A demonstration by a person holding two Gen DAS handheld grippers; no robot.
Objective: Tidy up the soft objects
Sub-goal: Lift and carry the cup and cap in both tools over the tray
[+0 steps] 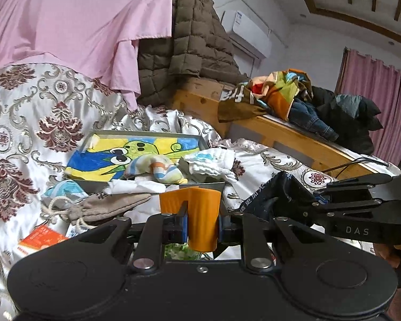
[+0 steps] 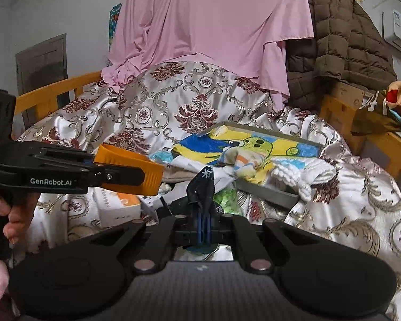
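Right tongs (image 2: 204,230) gripping a dark cloth (image 2: 204,187), left tongs (image 1: 201,200) standing almost closed on nothing, grey tray (image 1: 192,137) lying on the bed beyond.

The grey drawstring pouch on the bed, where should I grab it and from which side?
Grip the pouch at its gathered neck, where the cord cinches it narrow. It lies flat on the bedspread with the neck end toward the left in the left wrist view, so come from above, jaws across the neck. The wide, flat body would probably just slip.
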